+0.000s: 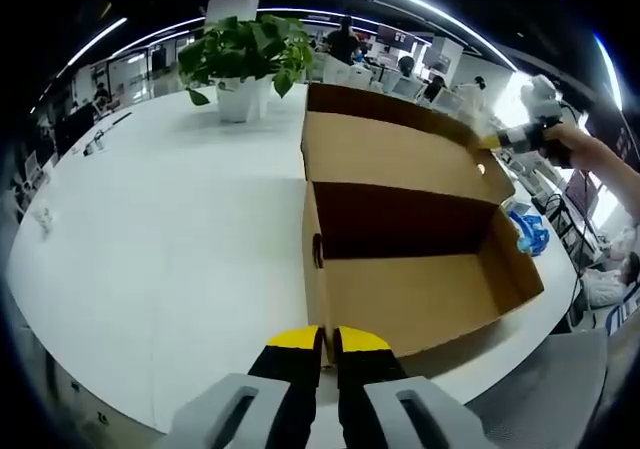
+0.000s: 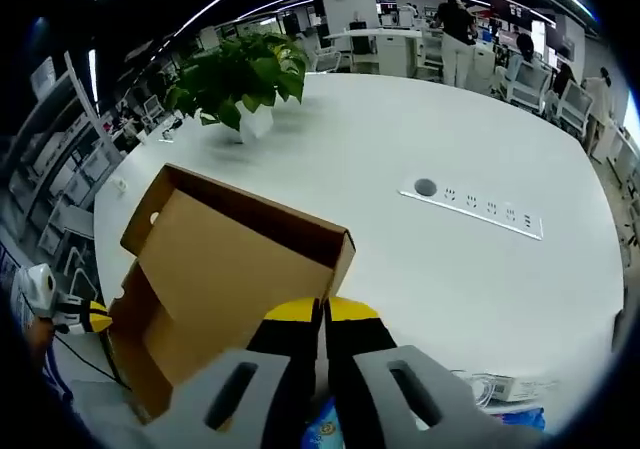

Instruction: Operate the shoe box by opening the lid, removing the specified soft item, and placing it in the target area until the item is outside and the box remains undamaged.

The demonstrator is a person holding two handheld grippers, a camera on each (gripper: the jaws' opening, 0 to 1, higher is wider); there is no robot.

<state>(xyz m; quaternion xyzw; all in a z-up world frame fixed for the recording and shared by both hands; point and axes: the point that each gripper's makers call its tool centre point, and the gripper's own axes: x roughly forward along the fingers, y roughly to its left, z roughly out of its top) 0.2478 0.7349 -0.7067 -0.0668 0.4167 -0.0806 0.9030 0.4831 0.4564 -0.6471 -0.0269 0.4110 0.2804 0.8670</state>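
A brown cardboard shoe box stands open on the white table, and I see nothing on its bare floor. Its lid is tipped back and upright. My left gripper is shut on the box's near wall, which runs up between the yellow tips. My right gripper is shut on the lid's side edge; it appears as the right gripper at the lid's right end. A blue soft item lies on the table outside the box's right wall, also seen as the blue item under my right jaws.
A potted plant stands behind the box, the same plant at the upper left. A socket strip is set into the table. White packaging lies near the table edge. People sit at desks far back.
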